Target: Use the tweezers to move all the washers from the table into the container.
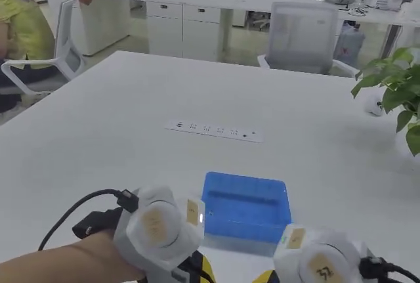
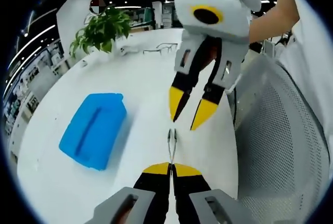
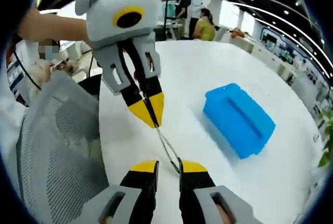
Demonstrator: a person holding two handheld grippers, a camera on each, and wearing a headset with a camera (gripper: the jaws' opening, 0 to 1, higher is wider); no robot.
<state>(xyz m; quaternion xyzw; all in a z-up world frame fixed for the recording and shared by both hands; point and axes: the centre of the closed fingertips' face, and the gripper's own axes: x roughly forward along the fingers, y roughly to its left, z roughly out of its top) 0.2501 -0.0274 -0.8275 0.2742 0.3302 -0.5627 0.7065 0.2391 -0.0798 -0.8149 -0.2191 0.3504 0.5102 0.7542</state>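
Yellow-tipped left tongs (image 2: pixel 170 168) clamp the tweezers (image 2: pixel 171 140) over the white table (image 1: pixel 131 138). The right tongs (image 2: pixel 188 117) face them, tips apart. In the right gripper view the tweezers reach between those parted tips. Beyond sits the blue container (image 1: pixel 246 205), then a power strip (image 1: pixel 213 130), a plant (image 1: pixel 397 86) and a chair (image 1: pixel 303 37).
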